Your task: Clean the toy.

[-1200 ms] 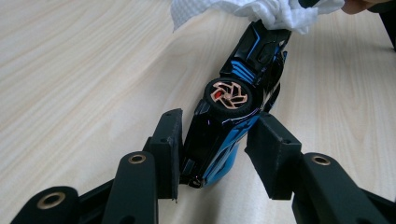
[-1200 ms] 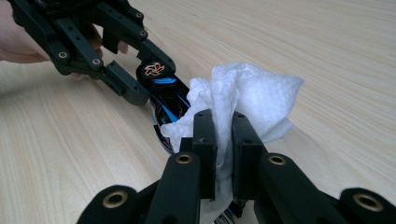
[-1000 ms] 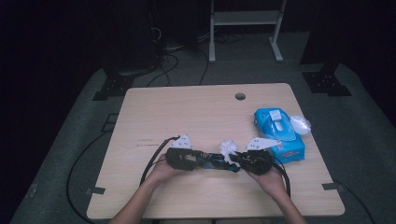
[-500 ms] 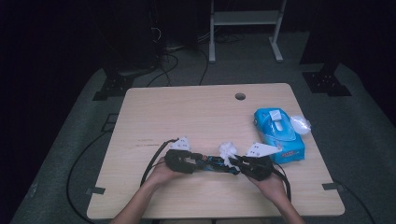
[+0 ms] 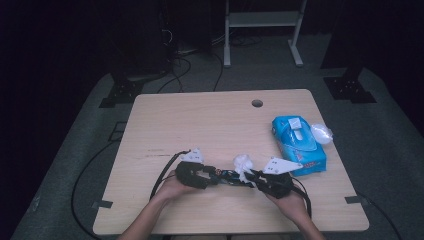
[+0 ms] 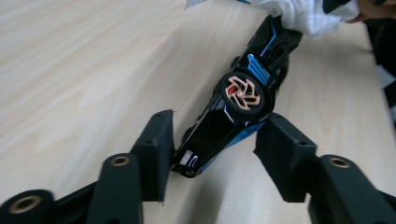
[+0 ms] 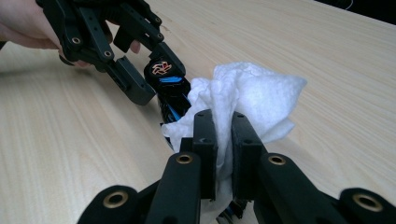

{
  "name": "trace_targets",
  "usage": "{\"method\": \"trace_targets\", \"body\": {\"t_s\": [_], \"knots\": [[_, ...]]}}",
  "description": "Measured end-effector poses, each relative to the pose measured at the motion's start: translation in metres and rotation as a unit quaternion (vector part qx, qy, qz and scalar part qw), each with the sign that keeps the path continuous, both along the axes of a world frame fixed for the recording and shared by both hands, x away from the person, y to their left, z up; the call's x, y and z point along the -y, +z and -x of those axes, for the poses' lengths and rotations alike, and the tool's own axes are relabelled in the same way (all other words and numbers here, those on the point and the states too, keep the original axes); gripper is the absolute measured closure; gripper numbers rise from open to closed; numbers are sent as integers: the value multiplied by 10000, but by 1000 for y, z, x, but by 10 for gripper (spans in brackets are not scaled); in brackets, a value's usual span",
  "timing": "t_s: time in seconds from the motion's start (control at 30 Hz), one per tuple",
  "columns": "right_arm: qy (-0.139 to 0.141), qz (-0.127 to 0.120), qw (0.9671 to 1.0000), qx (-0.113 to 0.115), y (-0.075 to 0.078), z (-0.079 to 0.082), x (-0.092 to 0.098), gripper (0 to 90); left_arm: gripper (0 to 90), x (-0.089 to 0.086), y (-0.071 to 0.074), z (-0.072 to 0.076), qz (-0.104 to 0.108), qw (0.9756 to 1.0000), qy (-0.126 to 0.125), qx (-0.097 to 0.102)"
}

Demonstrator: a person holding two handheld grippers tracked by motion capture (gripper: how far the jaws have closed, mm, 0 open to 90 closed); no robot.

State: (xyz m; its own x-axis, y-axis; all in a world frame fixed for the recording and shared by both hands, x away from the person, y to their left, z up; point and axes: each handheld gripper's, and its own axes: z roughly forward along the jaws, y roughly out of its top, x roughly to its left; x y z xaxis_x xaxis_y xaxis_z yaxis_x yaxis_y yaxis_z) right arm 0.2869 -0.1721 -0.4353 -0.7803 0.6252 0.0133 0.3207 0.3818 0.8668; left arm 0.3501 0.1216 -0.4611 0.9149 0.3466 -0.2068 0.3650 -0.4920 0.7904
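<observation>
letting go a bit, the left gripper (image 6: 212, 154) has just been opening its jaws around the toy car (image 6: 233, 112), near the blue tissue pack (image 5: 298, 144). the right gripper (image 7: 223, 140) pinches a white wipe (image 7: 247, 100) against the car, so wiping looks under way.

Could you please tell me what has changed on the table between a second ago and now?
The left gripper has just been opening its jaws; the black and blue toy car lies between them, no longer pressed. The right gripper stays shut on the white tissue at the car. Both hands and the blue tissue pack stayed put.
</observation>
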Motion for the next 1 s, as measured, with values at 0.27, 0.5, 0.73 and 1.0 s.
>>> {"method": "trace_targets", "body": {"t_s": [0.27, 0.5, 0.73, 1.0], "knots": [[135, -30, 9999, -48, 0, 13, 0, 823, 366, -1, 0, 5, -85, 9998, -114, -132], [244, -71, 9996, -148, -2, 22, 0, 820, 300, 0, -1, 12, -239, 9995, -203, 74], [284, 58, 9987, -408, -11, 24, 0, 816, 254, 2, -7, 16, -634, 9973, -347, 161], [310, 101, 9980, -550, -12, 16, 1, 816, 221, 6, -10, 17, -799, 9951, -454, 353]]}}
